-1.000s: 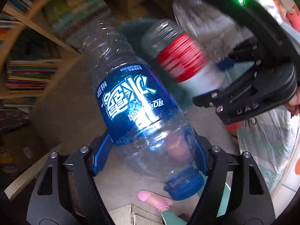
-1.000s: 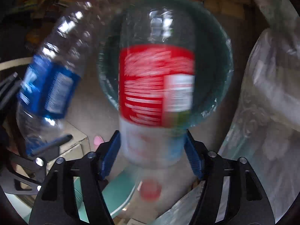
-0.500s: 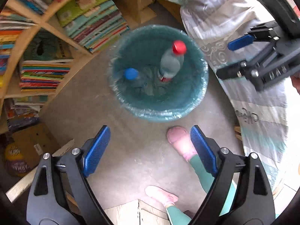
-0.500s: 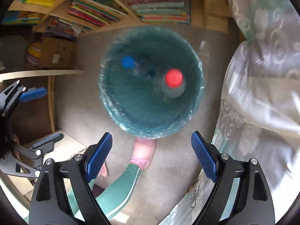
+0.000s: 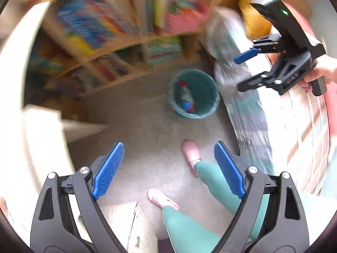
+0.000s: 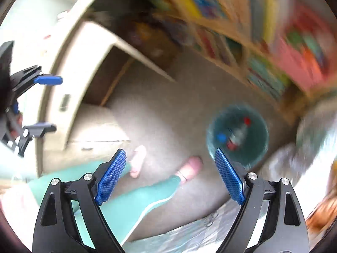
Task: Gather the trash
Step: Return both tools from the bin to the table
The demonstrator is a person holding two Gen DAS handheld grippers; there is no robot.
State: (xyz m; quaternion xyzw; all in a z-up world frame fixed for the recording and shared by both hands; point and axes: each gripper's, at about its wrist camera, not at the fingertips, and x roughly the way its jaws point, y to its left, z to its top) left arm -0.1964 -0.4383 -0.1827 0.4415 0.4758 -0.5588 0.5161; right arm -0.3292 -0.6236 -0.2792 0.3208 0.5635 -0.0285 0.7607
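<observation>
A teal trash bin (image 5: 207, 90) stands on the floor and holds two plastic bottles (image 5: 186, 98), one with a red cap and one with a blue cap. It also shows in the right wrist view (image 6: 258, 147), blurred, with the bottles (image 6: 236, 136) inside. My left gripper (image 5: 169, 168) is open and empty, high above the floor and well back from the bin. My right gripper (image 6: 170, 175) is open and empty, also raised; it shows in the left wrist view (image 5: 245, 72) at upper right, jaws apart. The left gripper shows at the left edge of the right wrist view (image 6: 45, 103).
A wooden bookshelf (image 5: 118, 48) full of books runs behind the bin. A bed with patterned cover (image 5: 246, 113) lies to the right. The person's legs in green trousers (image 5: 212, 179) and pink slippers (image 5: 191, 152) stand below. A cardboard box (image 5: 134, 225) sits near bottom.
Both grippers let go of their bottles, which fell into the bin. Both grippers then rose and pulled back, so the bin now looks smaller and farther away.
</observation>
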